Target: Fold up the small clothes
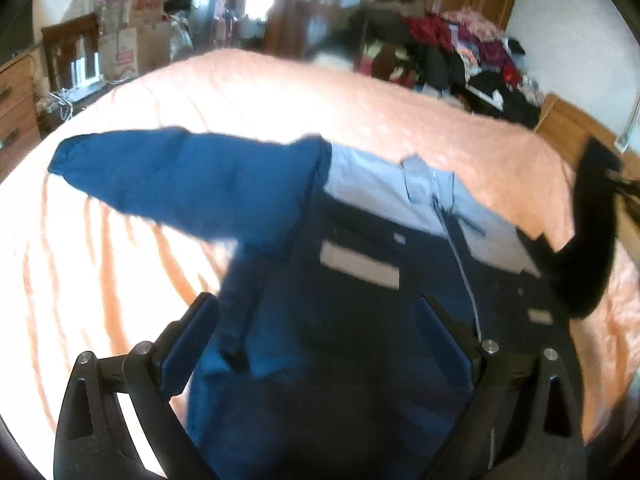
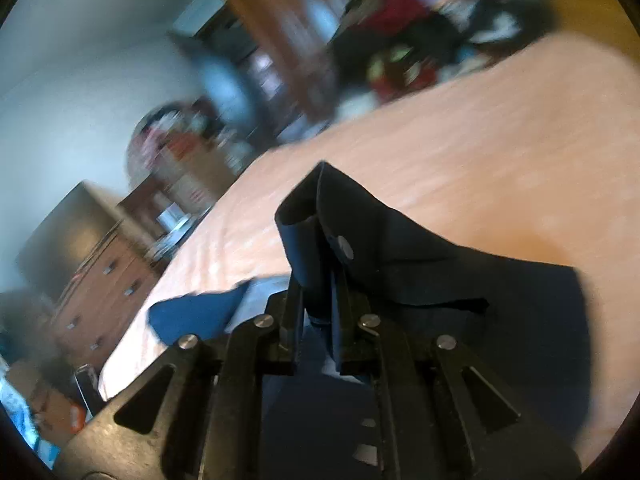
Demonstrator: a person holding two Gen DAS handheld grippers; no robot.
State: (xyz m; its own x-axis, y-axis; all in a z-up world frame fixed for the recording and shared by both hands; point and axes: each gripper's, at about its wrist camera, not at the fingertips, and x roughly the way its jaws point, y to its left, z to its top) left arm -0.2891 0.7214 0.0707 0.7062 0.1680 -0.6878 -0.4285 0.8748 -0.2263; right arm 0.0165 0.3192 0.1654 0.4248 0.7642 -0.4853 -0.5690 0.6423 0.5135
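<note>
— So where is the jacket [image 1: 360, 280]?

— Spread on the orange bedspread [image 1: 248, 92], collar toward the far side of the bed. It is dark navy with a pale blue yoke and collar, a zip down the middle and a pale rectangular patch on the chest. Its brighter blue sleeve [image 1: 188, 184] lies flat on the bedspread, stretched out away from the jacket body to the side.

— And the left gripper [image 1: 320, 344]?

— It hangs over the lower part of the jacket, its 2 fingers spread wide with the navy cloth showing between them. Neither finger appears to grip anything.

— The right gripper [image 2: 318, 292]?

— Pressed together on the other sleeve's cuff [image 2: 320, 232]. That dark cuff, with a round metal snap on it, stands up out of the closed fingers, lifted off the bedspread. From the left wrist view the same sleeve rises in a dark curve at the jacket's far shoulder.

— Anything around the bed?

— Beyond the bedspread, on the collar side, sits a pile of clothes [image 1: 460, 52] in red, black and pink. A wooden dresser [image 2: 104, 280] stands past the sleeve side of the bed, and cardboard boxes [image 1: 136, 40] are stacked nearby. Both views are blurred, so finer detail is unclear.
</note>
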